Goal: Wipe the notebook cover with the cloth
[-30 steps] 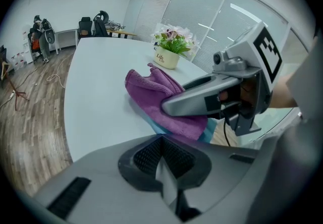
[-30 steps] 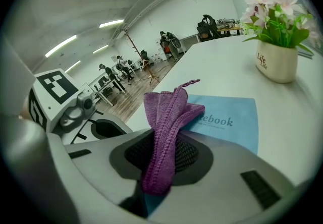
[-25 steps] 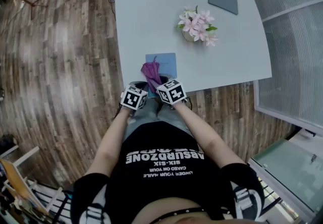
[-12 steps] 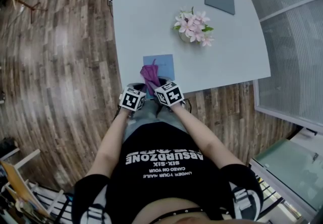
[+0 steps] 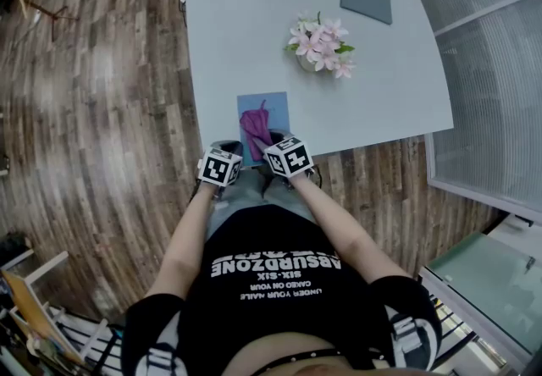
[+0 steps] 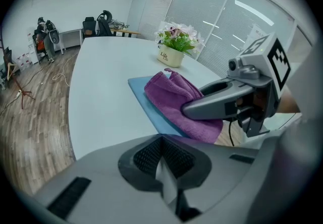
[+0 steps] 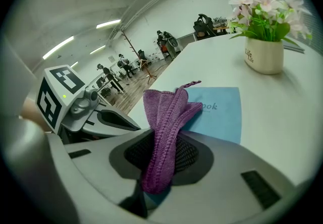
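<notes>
A light blue notebook (image 5: 273,106) lies flat at the near edge of the white table (image 5: 246,19). A bunched purple cloth (image 5: 255,124) rests on its cover, and my right gripper (image 5: 269,149) is shut on the cloth's near end. In the right gripper view the cloth (image 7: 164,127) runs out from between the jaws over the notebook (image 7: 222,112). My left gripper (image 5: 230,150) sits just left of the right one at the table edge, shut and empty. The left gripper view shows the cloth (image 6: 179,99) on the notebook (image 6: 146,98), partly hidden by the right gripper (image 6: 202,107).
A white pot of pink flowers (image 5: 318,42) stands beyond the notebook near mid-table. A dark grey flat pad (image 5: 366,0) lies at the far right. Wood floor (image 5: 93,112) surrounds the table, and a glass partition (image 5: 491,69) runs along the right.
The cloth has slid slightly toward the near table edge with the right gripper. The left gripper has stayed beside it.
</notes>
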`<act>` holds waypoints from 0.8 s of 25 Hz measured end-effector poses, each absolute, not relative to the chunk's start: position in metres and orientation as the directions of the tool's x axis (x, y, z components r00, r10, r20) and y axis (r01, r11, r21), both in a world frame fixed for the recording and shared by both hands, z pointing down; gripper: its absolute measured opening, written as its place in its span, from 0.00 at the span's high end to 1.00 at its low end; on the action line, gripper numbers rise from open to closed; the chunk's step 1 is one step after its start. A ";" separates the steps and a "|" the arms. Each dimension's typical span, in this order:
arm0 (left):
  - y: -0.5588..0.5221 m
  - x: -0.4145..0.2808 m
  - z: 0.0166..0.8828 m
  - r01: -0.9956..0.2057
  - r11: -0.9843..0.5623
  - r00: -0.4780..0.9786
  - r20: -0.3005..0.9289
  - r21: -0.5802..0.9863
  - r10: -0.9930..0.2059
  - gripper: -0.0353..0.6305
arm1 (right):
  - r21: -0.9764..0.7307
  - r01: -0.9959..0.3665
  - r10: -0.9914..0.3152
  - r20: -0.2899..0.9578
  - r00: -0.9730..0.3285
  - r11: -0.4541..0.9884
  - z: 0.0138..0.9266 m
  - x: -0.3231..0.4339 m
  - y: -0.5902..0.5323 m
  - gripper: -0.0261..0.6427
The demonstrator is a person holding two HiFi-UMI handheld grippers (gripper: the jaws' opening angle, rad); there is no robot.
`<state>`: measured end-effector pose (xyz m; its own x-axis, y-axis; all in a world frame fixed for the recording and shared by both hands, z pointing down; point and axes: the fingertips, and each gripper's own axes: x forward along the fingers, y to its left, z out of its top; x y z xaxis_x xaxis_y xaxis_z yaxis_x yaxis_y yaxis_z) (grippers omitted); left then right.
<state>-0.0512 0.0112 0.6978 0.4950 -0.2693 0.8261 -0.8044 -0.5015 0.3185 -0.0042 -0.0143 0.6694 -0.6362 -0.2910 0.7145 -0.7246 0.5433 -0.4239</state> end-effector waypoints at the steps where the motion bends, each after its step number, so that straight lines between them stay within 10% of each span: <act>1: 0.011 -0.051 0.698 -0.806 -0.498 0.494 0.826 0.319 -0.270 0.92 | -0.426 -0.726 -0.291 0.714 -0.636 0.540 0.670 -0.002 -0.014 0.82; 20: 0.010 -0.053 0.700 -0.822 -0.492 0.463 0.840 0.287 -0.284 0.92 | -0.417 -0.803 -0.374 0.726 -0.576 0.426 0.670 0.080 -0.022 0.81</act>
<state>-0.0535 0.0103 0.6998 0.4628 -0.2840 0.8397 -0.8222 -0.4916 0.2869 0.0795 -0.0219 0.6704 -0.5762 -0.3745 0.7265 -0.8028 0.4260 -0.4172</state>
